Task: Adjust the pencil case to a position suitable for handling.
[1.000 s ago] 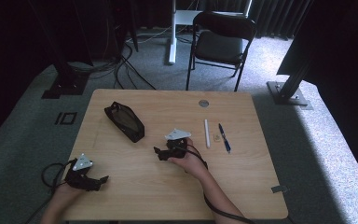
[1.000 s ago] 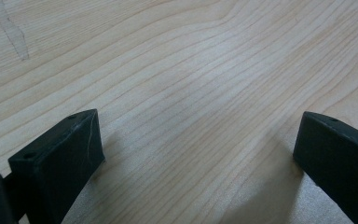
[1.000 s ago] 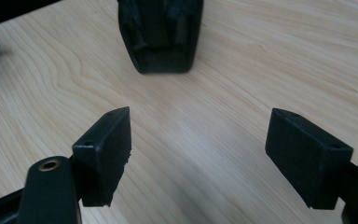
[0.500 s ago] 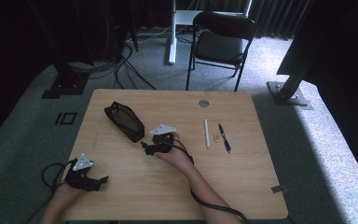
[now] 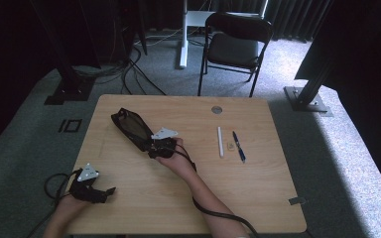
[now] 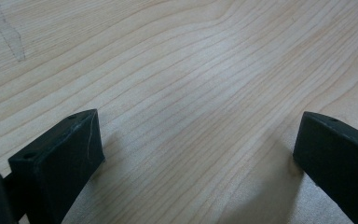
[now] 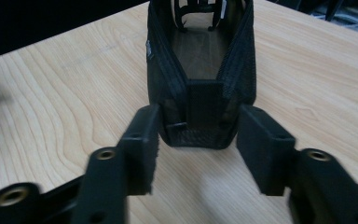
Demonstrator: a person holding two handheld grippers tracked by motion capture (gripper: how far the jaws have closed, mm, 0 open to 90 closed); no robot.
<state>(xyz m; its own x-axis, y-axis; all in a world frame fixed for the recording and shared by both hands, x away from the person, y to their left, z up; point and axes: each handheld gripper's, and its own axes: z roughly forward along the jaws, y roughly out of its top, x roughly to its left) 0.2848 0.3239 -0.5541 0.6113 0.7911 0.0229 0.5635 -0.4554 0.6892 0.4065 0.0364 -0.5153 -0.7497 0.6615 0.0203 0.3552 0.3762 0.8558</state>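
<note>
Fingers of my right gripper [image 7: 198, 140] have just been closing around the mesh pouch's [image 7: 200, 88] end, not yet touching, to steady it. Left gripper [image 6: 196, 154] rests released on the desk [image 6: 191, 70], idle.

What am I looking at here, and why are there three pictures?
A person sits at a wooden table and works with a hand-held gripper in each hand, a sort of two-jawed tong. One picture comes from a camera overhead; the other two from small cameras riding on each gripper, looking along its black jaws. The left gripper rests near the table's front edge, jaws wide apart over bare wood. The right gripper has reached the end of an open black mesh pouch; its jaws have just been closing on either side of that end, and look about to touch it. Farther right lie a white pen and a blue pen.
</note>
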